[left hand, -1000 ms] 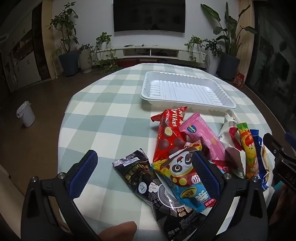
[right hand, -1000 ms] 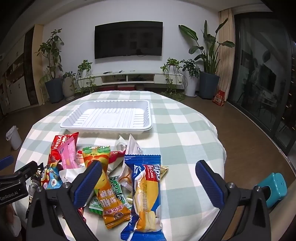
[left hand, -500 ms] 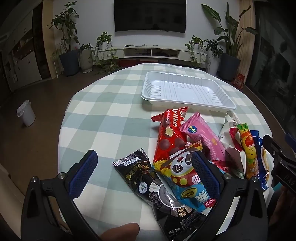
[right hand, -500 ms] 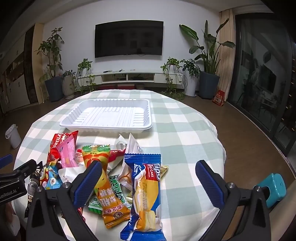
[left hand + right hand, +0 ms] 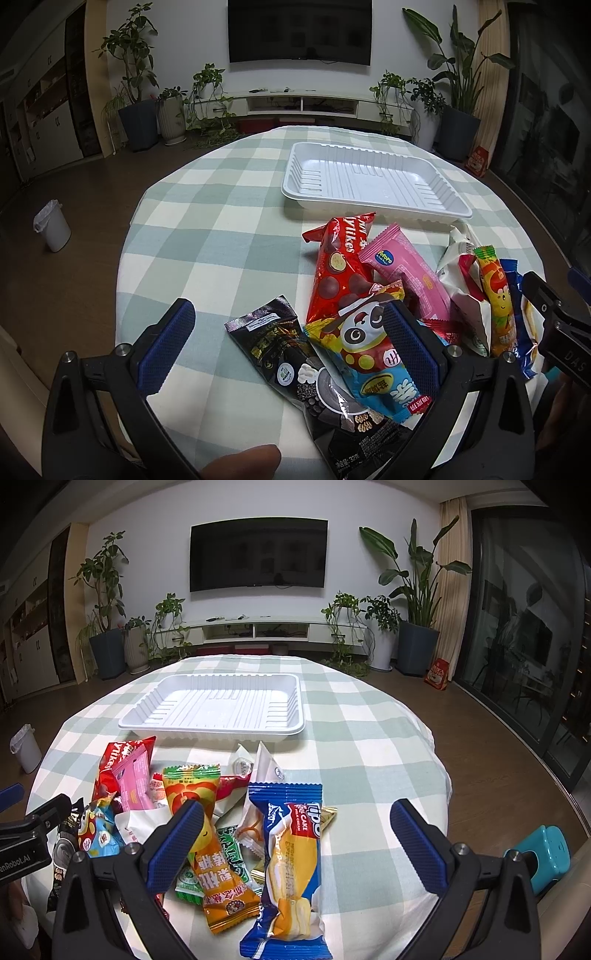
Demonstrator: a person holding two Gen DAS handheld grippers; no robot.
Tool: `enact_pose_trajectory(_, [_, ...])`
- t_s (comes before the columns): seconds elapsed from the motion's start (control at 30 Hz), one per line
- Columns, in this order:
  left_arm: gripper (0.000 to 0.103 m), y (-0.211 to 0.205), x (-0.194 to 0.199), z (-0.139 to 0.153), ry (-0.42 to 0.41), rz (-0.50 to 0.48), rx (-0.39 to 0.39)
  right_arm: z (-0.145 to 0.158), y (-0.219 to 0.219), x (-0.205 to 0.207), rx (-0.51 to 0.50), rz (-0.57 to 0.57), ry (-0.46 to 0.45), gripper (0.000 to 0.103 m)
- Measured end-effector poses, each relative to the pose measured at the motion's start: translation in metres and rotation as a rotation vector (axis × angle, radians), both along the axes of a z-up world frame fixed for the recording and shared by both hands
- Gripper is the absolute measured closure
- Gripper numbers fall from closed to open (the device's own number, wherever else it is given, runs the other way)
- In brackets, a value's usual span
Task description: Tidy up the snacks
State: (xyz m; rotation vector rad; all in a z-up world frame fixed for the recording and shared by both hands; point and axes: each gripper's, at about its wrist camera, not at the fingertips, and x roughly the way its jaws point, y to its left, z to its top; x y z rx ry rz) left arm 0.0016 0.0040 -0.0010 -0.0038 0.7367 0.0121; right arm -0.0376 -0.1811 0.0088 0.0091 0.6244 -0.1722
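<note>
A white plastic tray sits empty toward the far side of the round checked table. A heap of snack packs lies near the front edge: a red pack, a pink pack, a panda pack, a black pack, an orange pack and a blue cake pack. My left gripper hangs open above the black and panda packs. My right gripper is open over the blue cake pack. Neither holds anything.
The checked tablecloth has bare room left of the heap and on the right side. A teal object sits off the table's right edge. A white bin stands on the floor. Plants and a TV unit line the far wall.
Both views have shifted very slightly, the left wrist view a little closer to the table. The snacks and tray have not moved.
</note>
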Motion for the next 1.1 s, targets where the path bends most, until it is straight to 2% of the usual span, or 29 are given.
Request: enact_pose_trajectory(1.1, [0.0, -0.0038, -0.0007, 0.002, -0.002, 0.0, 0.0, -0.0079, 0.0003, 0.0009, 0.011, 0.011, 0.024, 0.0])
